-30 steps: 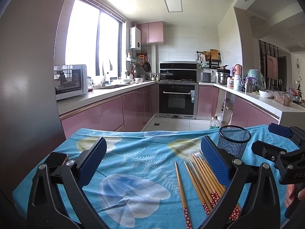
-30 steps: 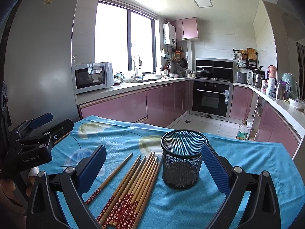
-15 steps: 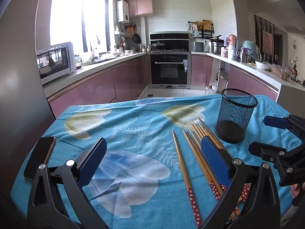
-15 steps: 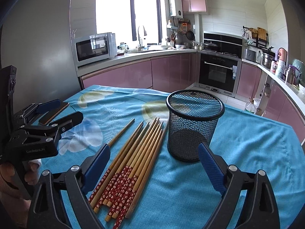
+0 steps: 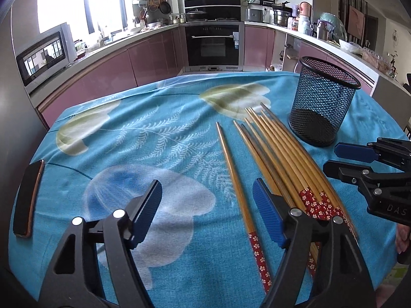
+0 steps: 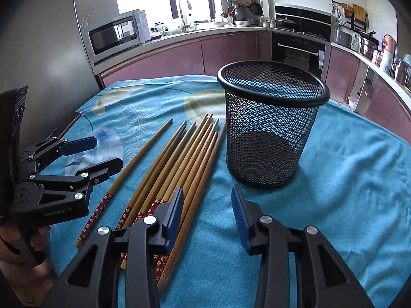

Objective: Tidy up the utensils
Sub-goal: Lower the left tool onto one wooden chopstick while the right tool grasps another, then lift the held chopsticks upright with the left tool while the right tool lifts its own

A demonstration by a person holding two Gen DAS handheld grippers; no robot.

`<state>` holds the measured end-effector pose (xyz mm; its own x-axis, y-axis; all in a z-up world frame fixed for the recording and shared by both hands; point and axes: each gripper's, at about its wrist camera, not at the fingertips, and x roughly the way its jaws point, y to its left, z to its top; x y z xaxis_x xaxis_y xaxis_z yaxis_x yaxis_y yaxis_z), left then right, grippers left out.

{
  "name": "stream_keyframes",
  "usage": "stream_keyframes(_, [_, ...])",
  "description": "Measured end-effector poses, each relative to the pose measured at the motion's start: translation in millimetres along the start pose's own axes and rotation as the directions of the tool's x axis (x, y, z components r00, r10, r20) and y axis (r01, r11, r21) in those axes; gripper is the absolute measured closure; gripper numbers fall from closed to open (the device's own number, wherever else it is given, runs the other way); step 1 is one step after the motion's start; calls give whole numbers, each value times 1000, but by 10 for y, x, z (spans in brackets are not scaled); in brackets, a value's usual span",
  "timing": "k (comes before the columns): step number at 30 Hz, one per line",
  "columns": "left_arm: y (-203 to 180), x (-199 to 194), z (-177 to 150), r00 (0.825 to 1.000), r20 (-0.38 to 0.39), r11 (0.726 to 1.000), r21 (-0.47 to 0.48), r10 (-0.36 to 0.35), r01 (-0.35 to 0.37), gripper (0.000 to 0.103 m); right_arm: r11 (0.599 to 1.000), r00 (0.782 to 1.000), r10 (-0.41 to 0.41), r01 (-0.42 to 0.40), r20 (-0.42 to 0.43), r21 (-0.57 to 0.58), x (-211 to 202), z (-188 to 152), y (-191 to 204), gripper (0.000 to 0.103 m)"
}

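Several bamboo chopsticks (image 5: 280,154) with red flowered ends lie side by side on the blue tablecloth; they also show in the right wrist view (image 6: 185,159). One single chopstick (image 5: 237,179) lies apart to their left, also in the right wrist view (image 6: 133,169). An empty black mesh cup (image 6: 269,128) stands upright right of them, also in the left wrist view (image 5: 321,105). My left gripper (image 5: 208,205) is open, low over the cloth, beside the single chopstick. My right gripper (image 6: 206,205) is open, above the bundle's red ends and before the cup.
A phone (image 5: 28,197) lies at the table's left edge. The blue flowered tablecloth (image 5: 154,133) covers the table. Pink kitchen cabinets, a microwave (image 6: 115,36) and an oven (image 5: 213,43) stand beyond the far edge.
Both grippers have tilted down and moved lower and closer to the chopsticks. Both jaw gaps have narrowed, the right one more. The chopsticks and cup have not moved.
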<state>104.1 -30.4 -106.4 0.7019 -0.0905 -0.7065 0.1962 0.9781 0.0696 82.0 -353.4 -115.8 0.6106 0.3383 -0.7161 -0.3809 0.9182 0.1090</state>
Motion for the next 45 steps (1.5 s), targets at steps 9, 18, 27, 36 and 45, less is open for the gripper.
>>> stream_keyframes(9, [-81,197,8,997,-68,999,19,-24,25,42,1000,999,-4,5,-46,7,129,30,-12,76])
stream_keyframes(18, [-90,323,79,993,-104,998,12,-61,63,50,998,995,-52,49,-81,-39,301,142,101,79])
stream_keyframes(27, [-98,397,168,987,-122,994,-3,-106,107,74,998,995,-33,28,-91,-55,341,223,135,97])
stream_keyframes(36, [-40,342,183,977,-133,985,-73,-164,155,95,999,998,30,-32,-54,-24,157,255,65,97])
stream_keyframes(45, [67,-64,332,971,-33,968,-100,-236,231,95,989,990,133,-130,46,-66,-179,356,130,97])
